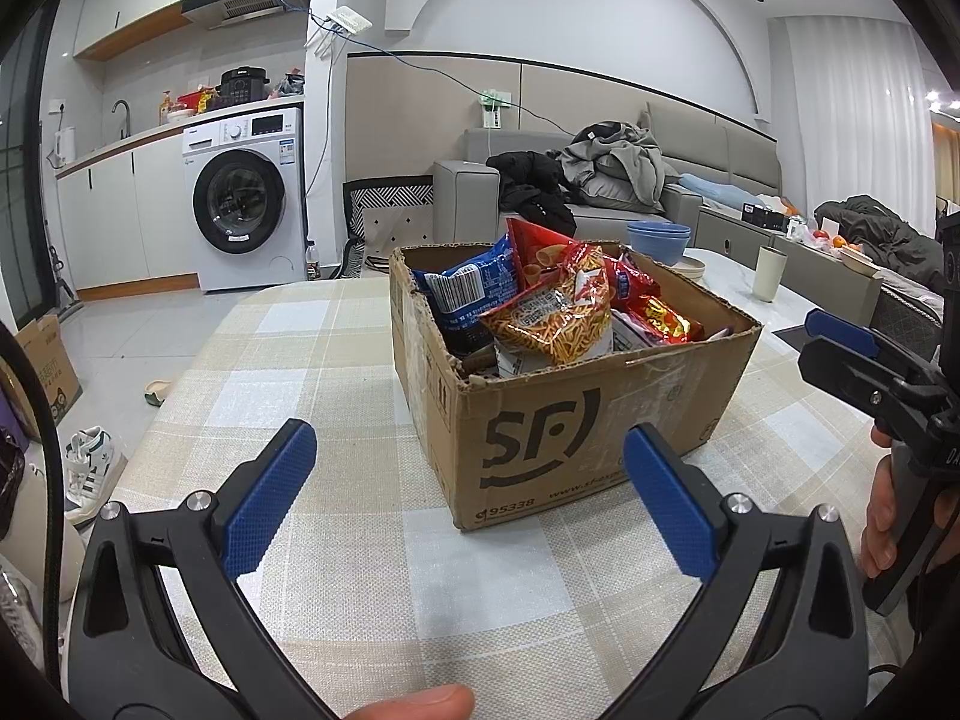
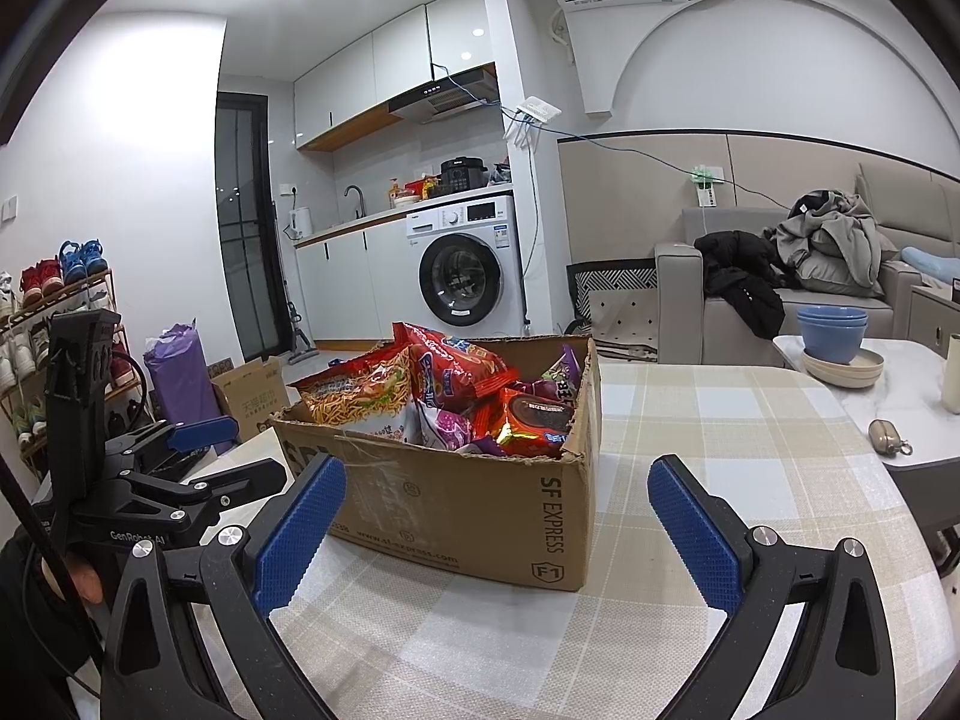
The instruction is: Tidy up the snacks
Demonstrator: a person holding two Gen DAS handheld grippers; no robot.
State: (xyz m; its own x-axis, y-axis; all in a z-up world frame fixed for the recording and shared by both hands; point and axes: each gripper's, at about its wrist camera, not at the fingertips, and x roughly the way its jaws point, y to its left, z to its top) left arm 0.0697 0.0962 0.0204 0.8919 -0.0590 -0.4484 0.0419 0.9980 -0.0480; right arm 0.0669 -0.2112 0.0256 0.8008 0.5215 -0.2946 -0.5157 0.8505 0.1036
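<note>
A brown cardboard box (image 1: 576, 432) (image 2: 456, 510) stands on the checked tablecloth, filled with several snack bags. An orange bag of fried sticks (image 1: 549, 324) (image 2: 357, 399) lies on top, beside a blue bag (image 1: 468, 294) and red bags (image 1: 654, 306) (image 2: 456, 372). My left gripper (image 1: 471, 501) is open, low over the cloth just short of the box's near corner, holding nothing. My right gripper (image 2: 495, 531) is open too, in front of the box's side wall, with nothing between its fingers. Each gripper shows at the edge of the other's view, the right gripper (image 1: 834, 339) and the left gripper (image 2: 234, 450).
Blue bowls on beige plates (image 1: 660, 243) (image 2: 834, 339) and a pale cup (image 1: 768, 273) stand on a marble table behind the box. A small pouch (image 2: 888, 438) lies near it. A sofa with clothes (image 1: 600, 180) and a washing machine (image 1: 246, 204) stand further back.
</note>
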